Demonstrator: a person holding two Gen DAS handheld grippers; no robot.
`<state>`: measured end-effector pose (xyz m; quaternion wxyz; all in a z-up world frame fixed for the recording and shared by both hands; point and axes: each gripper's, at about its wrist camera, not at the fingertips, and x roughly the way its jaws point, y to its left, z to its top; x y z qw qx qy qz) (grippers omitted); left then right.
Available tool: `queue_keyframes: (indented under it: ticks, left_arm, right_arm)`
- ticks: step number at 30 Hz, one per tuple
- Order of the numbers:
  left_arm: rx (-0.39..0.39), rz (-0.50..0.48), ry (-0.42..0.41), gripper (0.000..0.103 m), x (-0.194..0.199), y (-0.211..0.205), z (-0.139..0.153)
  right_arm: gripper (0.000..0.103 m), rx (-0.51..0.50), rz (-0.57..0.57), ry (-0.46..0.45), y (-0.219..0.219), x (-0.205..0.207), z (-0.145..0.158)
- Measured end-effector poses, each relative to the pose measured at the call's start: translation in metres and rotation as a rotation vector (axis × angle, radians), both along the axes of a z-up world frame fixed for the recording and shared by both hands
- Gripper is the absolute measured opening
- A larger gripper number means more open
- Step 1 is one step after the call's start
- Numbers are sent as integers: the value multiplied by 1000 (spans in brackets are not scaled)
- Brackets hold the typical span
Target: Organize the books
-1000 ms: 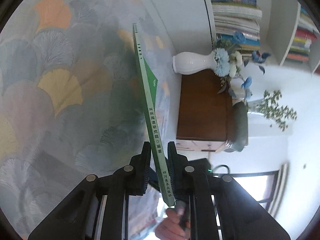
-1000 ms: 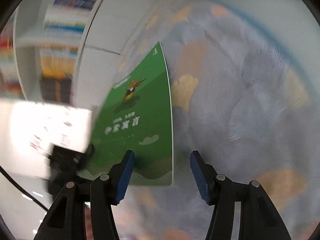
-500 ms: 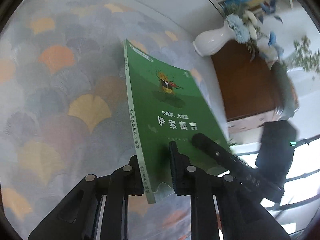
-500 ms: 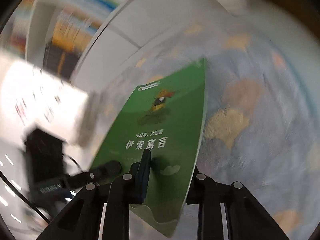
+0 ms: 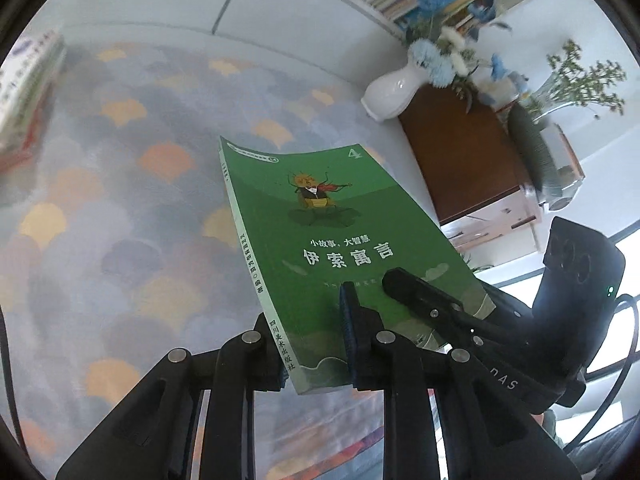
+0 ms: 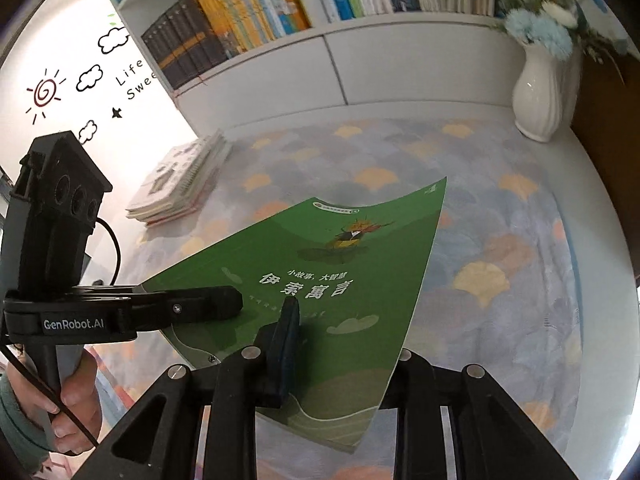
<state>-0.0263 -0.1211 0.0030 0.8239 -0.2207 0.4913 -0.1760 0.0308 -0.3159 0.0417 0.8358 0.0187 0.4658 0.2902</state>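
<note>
A thin green book with a cartoon insect on its cover hangs tilted above the patterned tablecloth. My left gripper clamps its near edge by the spine, one finger above the cover and one below; its jaws are opening slightly while the pads still touch the book. My right gripper is shut on the same book at the near edge, its lower finger hidden under the pages. Each gripper shows in the other's view: the right one and the left one.
A stack of books lies at the cloth's far left. Behind it, a white bookshelf is packed with upright books. A white vase with blue flowers stands far right by a brown cabinet. A hand grips the left handle.
The book rolled from edge-on to cover-up and rose off the cloth. My right gripper moved in from open and shut on the book beside the left one.
</note>
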Motion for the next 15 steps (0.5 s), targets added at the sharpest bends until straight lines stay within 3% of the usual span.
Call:
queue_keyframes:
  ticks: [4,10,15]
  left_arm:
    - [7,17,-45,18,-3,51,32]
    - [-40,130,-114,18,-10,165,75]
    - [-27,200,-151,18,-15,245,86]
  right_arm:
    - [26,7,9,-40,40,-10,23]
    - [27,91,39,-64,125,-12,54]
    - [28,129,101,-86,215,-4,68]
